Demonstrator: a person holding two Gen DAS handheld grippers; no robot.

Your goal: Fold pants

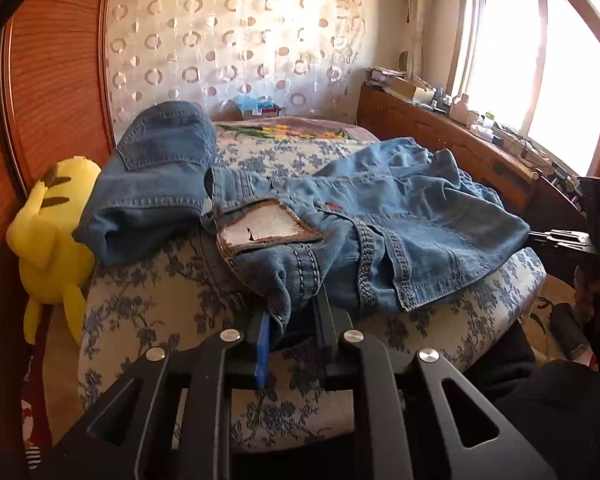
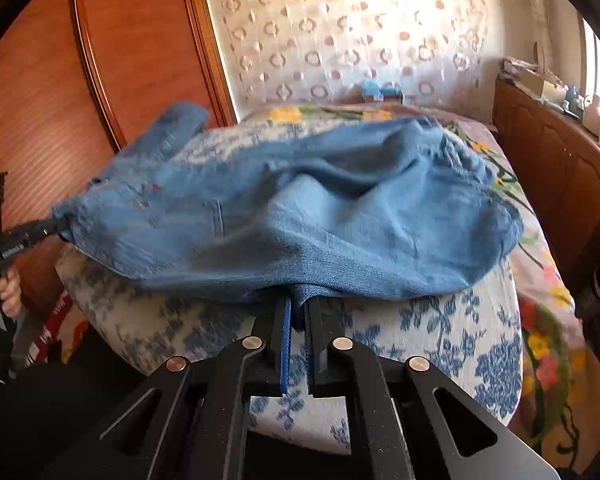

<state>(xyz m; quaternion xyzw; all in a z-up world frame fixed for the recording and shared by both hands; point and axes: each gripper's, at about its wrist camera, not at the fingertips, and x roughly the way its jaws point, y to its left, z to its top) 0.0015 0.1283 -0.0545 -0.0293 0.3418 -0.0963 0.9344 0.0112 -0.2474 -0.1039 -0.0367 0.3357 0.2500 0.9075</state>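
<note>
Rumpled blue denim pants (image 1: 380, 216) heaped across the near end of the floral blue-and-white padded cushion (image 1: 148, 304), one leg flung toward its far left corner. Left gripper (image 1: 296, 320) clamped on a waistband fold at the near edge; right gripper (image 2: 300, 316) pinching denim at the near right edge, probably a hem, though blurred. Spreading step in hand. Next: draw both grips apart, flatten, then align legs. Yellow plush toy (image 1: 48, 240) beside the left edge.

Window (image 1: 540, 60) glare blows out; right view motion-blurred, edges fisheye-warped.
</note>
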